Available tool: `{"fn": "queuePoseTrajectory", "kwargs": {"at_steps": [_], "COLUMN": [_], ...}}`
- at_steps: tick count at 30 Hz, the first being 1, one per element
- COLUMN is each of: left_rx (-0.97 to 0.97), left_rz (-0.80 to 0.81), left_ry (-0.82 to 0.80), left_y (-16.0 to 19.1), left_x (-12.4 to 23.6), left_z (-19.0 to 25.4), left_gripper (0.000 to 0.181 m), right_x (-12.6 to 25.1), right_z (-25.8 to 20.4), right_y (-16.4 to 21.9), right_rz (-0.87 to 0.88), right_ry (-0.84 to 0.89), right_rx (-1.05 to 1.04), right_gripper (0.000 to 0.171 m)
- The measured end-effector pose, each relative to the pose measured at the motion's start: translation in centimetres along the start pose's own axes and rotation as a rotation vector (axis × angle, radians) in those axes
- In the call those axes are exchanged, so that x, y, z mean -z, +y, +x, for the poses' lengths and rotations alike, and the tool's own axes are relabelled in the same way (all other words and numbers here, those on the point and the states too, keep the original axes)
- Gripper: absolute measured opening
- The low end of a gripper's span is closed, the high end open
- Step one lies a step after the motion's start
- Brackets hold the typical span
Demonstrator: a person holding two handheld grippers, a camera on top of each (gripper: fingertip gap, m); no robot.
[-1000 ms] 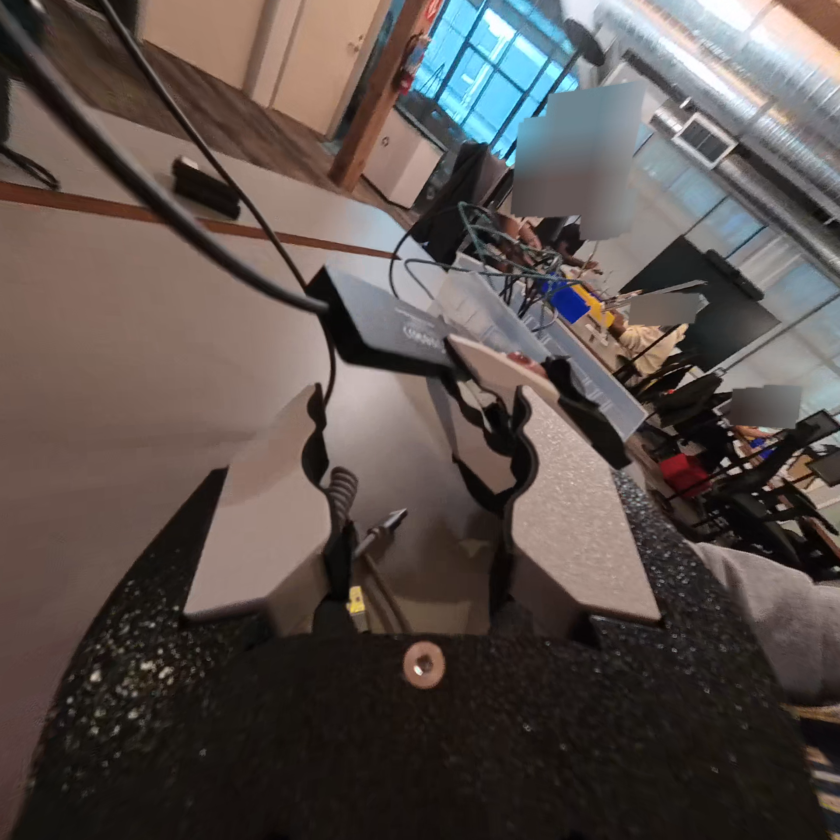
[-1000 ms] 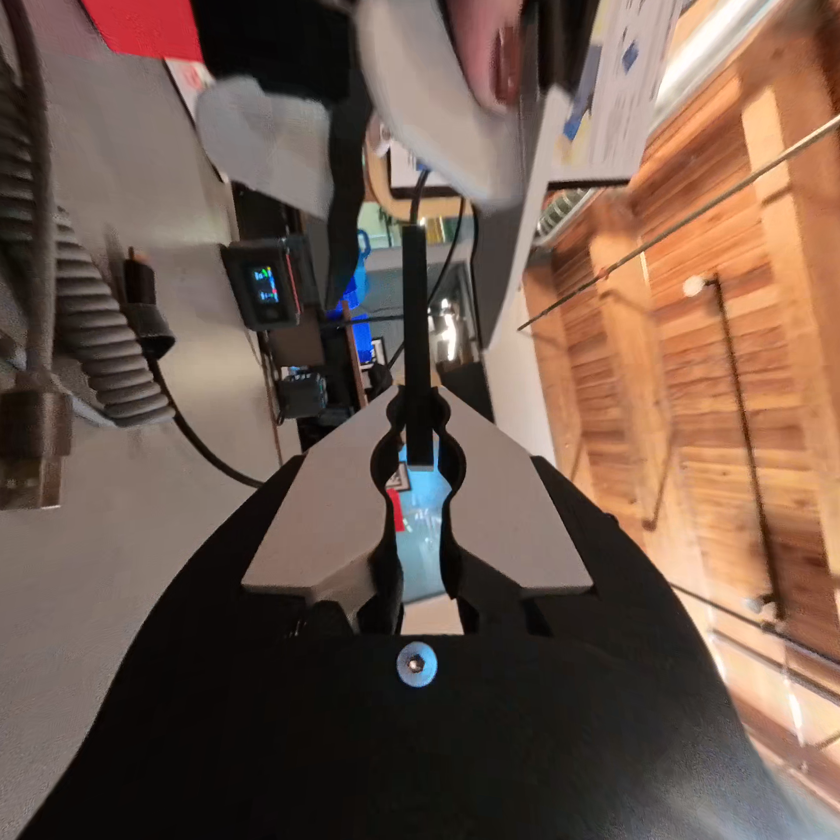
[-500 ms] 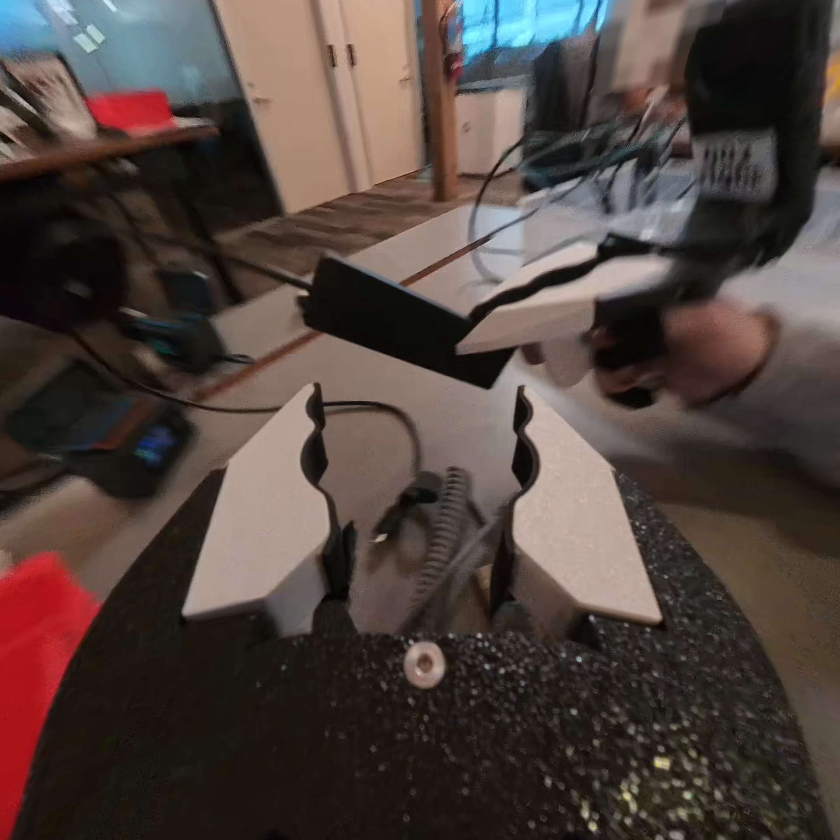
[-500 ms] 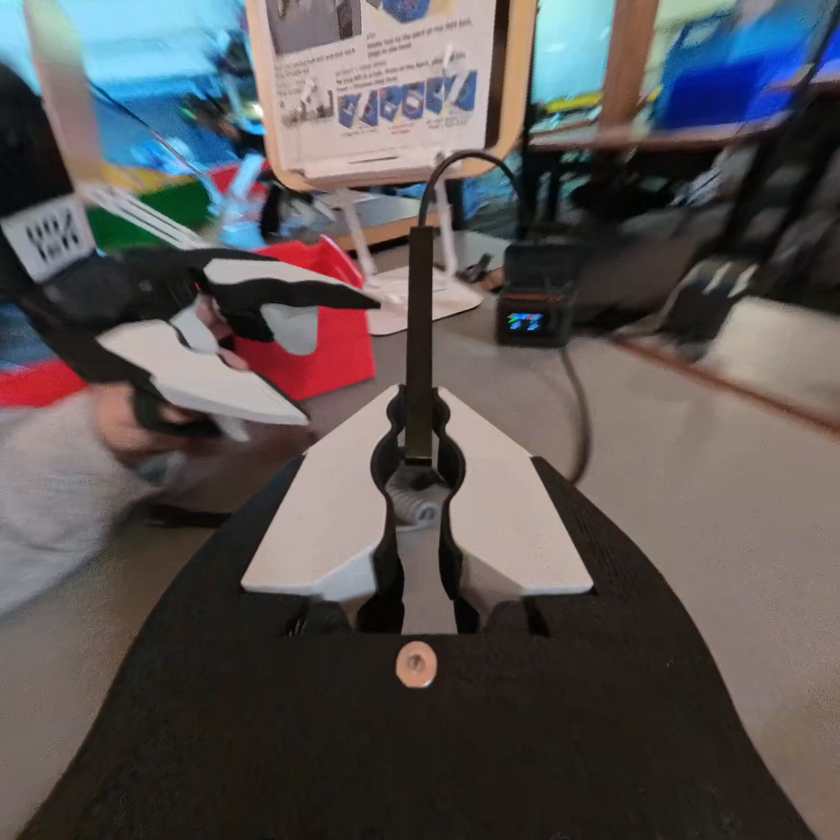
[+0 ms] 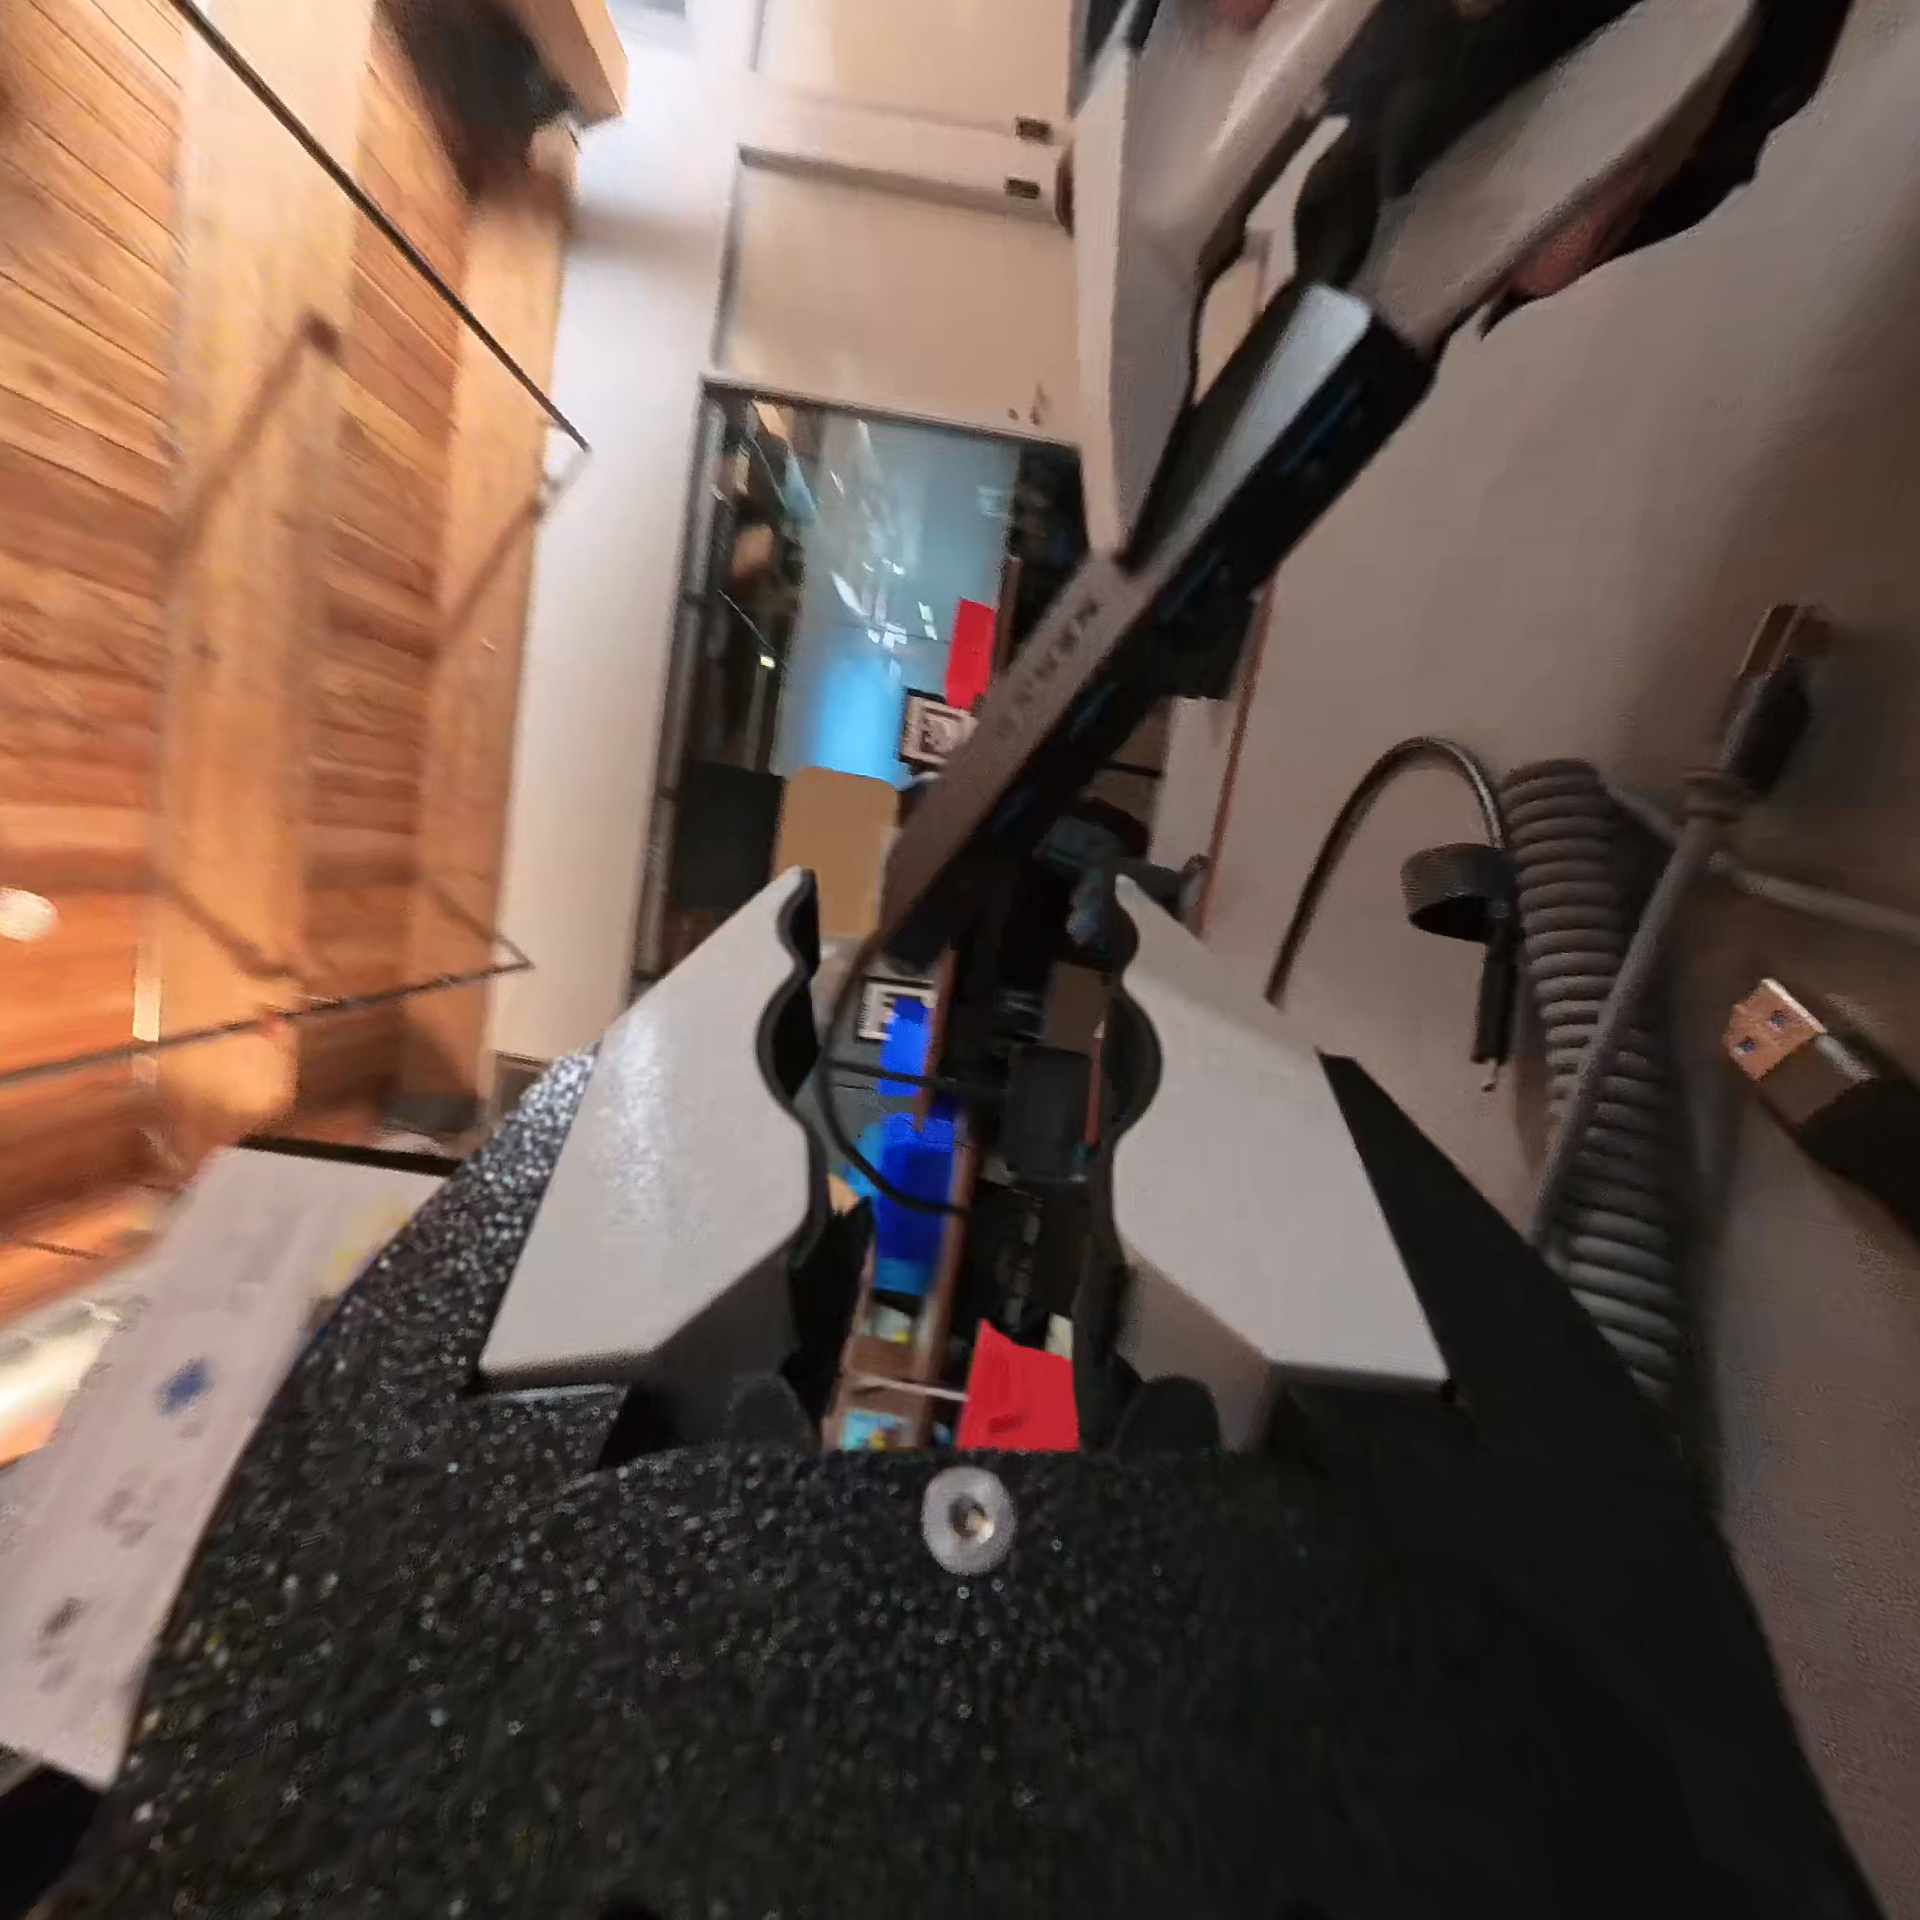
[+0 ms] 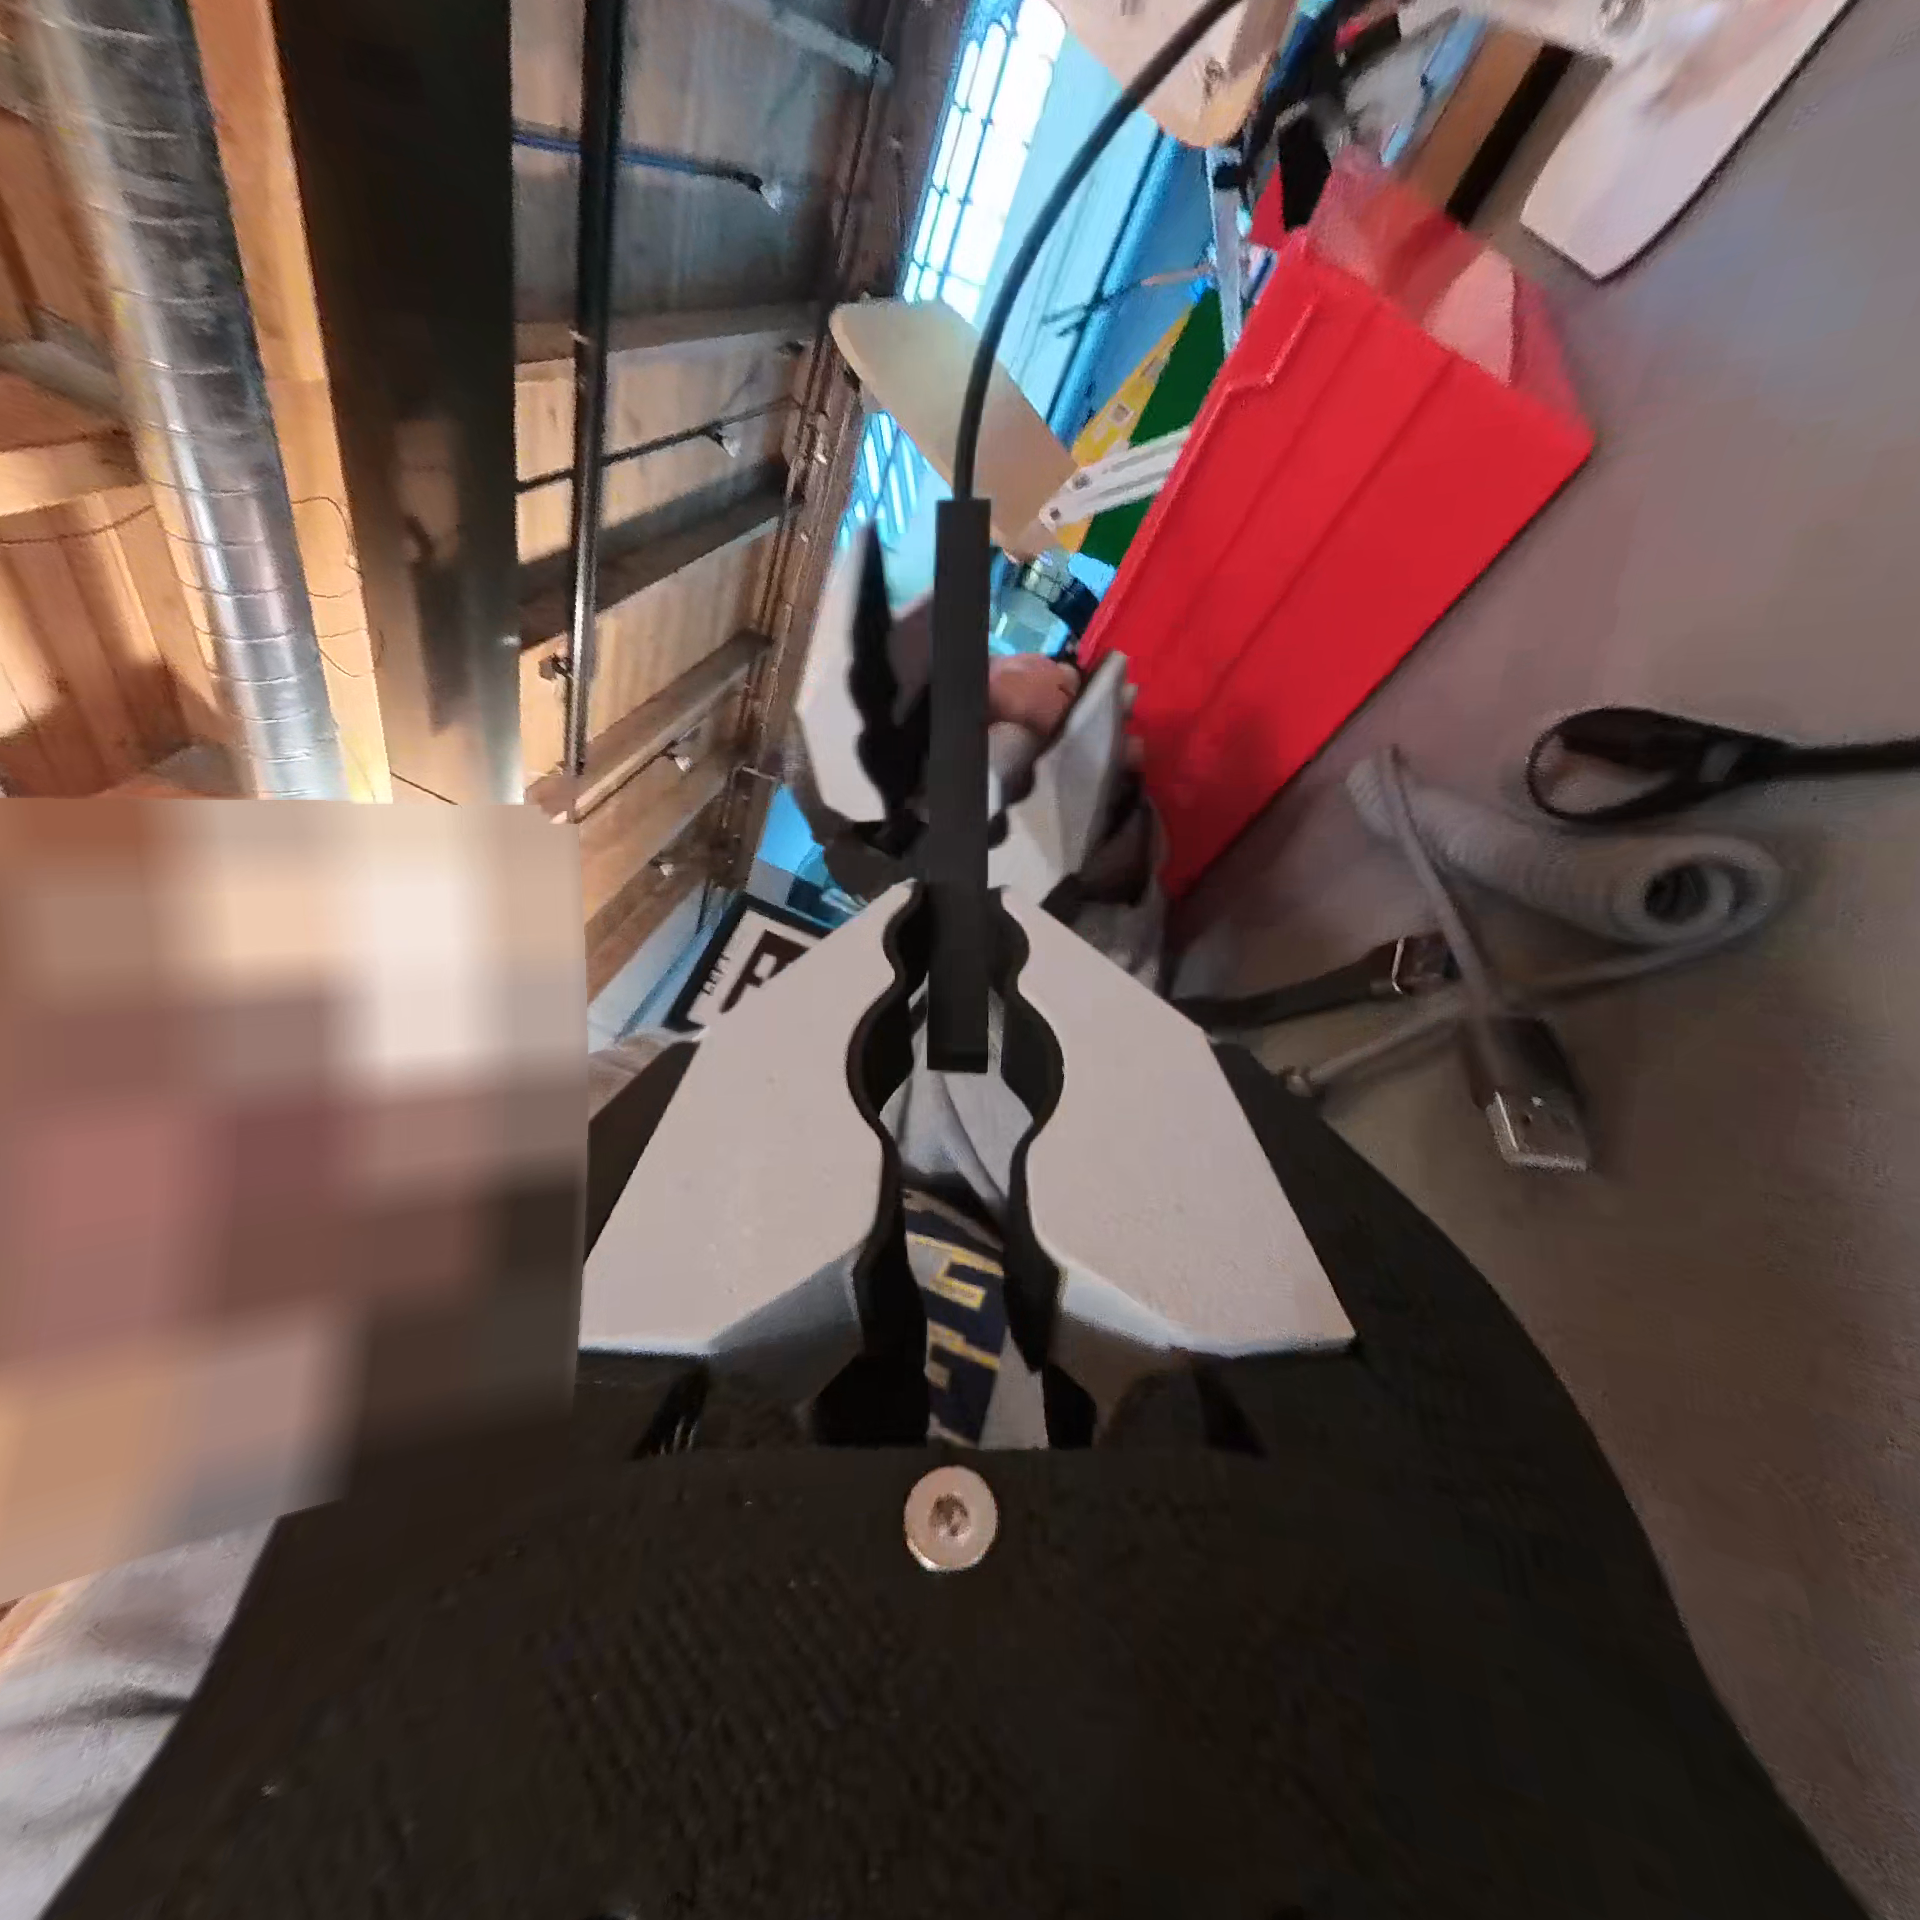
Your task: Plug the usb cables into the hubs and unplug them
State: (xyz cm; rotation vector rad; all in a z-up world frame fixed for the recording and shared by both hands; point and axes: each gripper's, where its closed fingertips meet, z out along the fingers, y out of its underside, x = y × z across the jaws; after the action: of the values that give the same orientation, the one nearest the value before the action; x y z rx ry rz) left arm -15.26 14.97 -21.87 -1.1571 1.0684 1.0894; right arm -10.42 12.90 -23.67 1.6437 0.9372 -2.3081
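Right gripper [image 6: 956, 935] clamps the black hub [image 6: 958, 790] by its near end, lifted clear above the grey table [image 6: 1714, 1351]. Left gripper [image 5: 961, 935] gapes, holding nothing, the hub's free edge poking between its tips. USB plugs [image 6: 1536, 1112] lie loose below.

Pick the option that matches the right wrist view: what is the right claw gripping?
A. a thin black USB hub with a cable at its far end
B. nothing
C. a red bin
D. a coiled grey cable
A: the right claw is shut on the thin black USB hub, its cable curving away.
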Motion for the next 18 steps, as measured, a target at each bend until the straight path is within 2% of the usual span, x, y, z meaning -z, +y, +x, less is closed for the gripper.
{"fn": "queuePoseTrajectory", "kwargs": {"at_steps": [2, 4, 5, 7, 8, 10, 11, 13, 15, 18], "left_rx": [-0.054, -0.096, -0.132, -0.167, -0.159, -0.087, -0.053, 0.041, 0.09, 0.208], "left_rz": [0.002, 0.014, 0.019, 0.007, -0.028, -0.098, -0.126, -0.208, -0.266, -0.312], "left_ry": [-0.017, 0.042, 0.047, 0.009, 0.042, 0.074, 0.102, 0.187, 0.317, 0.439], "left_y": [-0.3, -0.4, -0.4, -0.3, 0.2, 1.2, 1.6, 2.6, 3.1, 3.1], "left_x": [0.1, 0.0, 0.0, 0.0, -0.2, -0.6, -0.8, -1.1, -1.0, -0.8], "left_z": [-0.1, 1.0, 1.4, 1.0, 1.4, 1.4, 1.5, 2.3, 4.0, 5.4], "left_gripper": [0.053, 0.051, 0.043, 0.012, 0.009, 0.009, 0.009, 0.009, 0.009, 0.009], "right_x": [-0.1, -0.4, -0.6, -0.9, -1.0, -0.9, -0.7, 0.1, 0.9, 0.7], "right_z": [0.3, 0.0, -0.2, 0.0, -0.3, -0.7, -0.4, 1.3, 0.9, 0.0], "right_y": [0.6, 1.1, 1.4, 1.5, 1.0, -0.9, -1.5, -2.7, -3.5, -2.7], "right_rz": [-0.033, -0.059, -0.075, -0.085, -0.058, 0.034, 0.057, 0.041, -0.005, -0.164], "right_ry": [0.005, -0.032, -0.042, -0.027, -0.036, 0.015, 0.109, 0.433, 0.676, 0.881], "right_rx": [-0.015, -0.035, -0.04, -0.008, 0.012, 0.11, 0.236, 0.625, 1.037, 1.517], "right_gripper": [0.008, 0.008, 0.008, 0.011, 0.015, 0.054, 0.064, 0.089, 0.094, 0.09]}}
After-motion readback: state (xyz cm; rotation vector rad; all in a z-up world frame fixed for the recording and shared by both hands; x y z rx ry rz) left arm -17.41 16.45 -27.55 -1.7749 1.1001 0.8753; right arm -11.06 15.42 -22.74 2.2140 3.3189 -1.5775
